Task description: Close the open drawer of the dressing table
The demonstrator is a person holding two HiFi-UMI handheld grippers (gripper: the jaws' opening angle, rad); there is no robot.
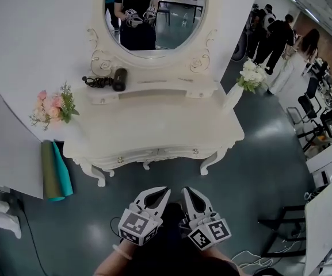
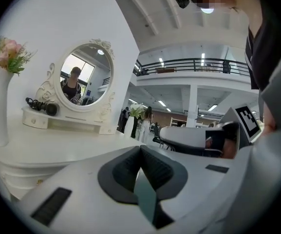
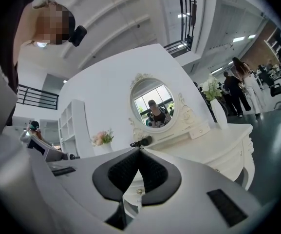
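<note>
Evidently both front drawers (image 1: 157, 153) of the white dressing table (image 1: 166, 125) sit flush.

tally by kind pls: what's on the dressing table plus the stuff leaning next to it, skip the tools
Vases of flowers: 2, pink flowers and white flowers
Black hair dryer: 1
Oval mirror: 1
Rolls: 2, green roll and teal roll
Total: 6

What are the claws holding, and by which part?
Nothing. The left claw and right claw are both shut and empty, apart from the table.
</note>
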